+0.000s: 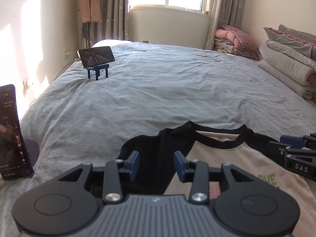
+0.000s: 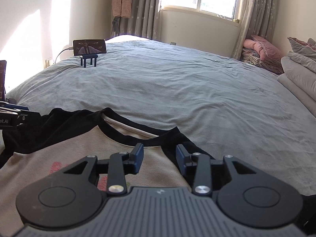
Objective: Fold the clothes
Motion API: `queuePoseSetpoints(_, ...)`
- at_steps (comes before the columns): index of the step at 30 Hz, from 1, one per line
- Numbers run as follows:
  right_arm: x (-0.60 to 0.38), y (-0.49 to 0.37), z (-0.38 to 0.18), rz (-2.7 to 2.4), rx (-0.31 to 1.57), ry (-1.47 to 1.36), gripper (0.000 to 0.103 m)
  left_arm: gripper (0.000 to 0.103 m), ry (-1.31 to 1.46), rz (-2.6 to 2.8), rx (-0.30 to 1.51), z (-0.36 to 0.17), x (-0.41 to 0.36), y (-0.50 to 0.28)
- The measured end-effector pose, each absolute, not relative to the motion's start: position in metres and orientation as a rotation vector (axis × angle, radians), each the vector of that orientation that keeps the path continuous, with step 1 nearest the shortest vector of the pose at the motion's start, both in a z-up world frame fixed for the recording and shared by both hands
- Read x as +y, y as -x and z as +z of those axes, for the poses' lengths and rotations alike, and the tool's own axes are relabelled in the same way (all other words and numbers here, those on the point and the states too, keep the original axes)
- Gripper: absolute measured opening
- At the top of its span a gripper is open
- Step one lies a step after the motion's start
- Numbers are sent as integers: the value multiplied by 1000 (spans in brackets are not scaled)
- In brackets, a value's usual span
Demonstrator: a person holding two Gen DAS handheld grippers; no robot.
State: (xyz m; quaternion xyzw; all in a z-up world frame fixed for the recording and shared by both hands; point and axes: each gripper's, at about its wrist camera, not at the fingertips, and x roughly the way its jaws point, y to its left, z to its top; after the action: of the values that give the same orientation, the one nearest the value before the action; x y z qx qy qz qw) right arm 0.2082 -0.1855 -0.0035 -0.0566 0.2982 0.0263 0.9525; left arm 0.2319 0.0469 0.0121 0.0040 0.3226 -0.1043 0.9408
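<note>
Hand-held gripper point(image 1: 157, 165) parted above shirt point(image 1: 237, 164)

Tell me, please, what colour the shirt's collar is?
Black; the collar shows best in the right wrist view.

My bed point(image 1: 158, 90), grey wrinkled cover. On it: 1 beige black-sleeved shirt point(image 1: 227, 158) nearest me, 2 phones, one point(image 1: 96, 56) on a blue stand point(image 1: 98, 72), and folded bedding point(image 1: 286, 67) stacked at the right edge.
</note>
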Motion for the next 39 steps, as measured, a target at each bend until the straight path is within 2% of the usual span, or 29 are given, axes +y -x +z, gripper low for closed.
queuePoseSetpoints(13,-168,-148,9,95,618,79,47,50,67,-153,722,19,122,-165)
queuePoseSetpoints(20,-155,-125,-2,142,636,56,50,56,132,-187,766,-5,165,-116)
queuePoseSetpoints(30,-129,-110,-14,227,642,8,54,56,259,-212,760,-36,204,-73)
queuePoseSetpoints(35,-119,-107,-21,264,655,-3,55,56,386,-225,775,-38,216,-69)
queuePoseSetpoints(39,-115,-102,-26,294,659,-11,56,54,651,-235,834,-42,231,-72)
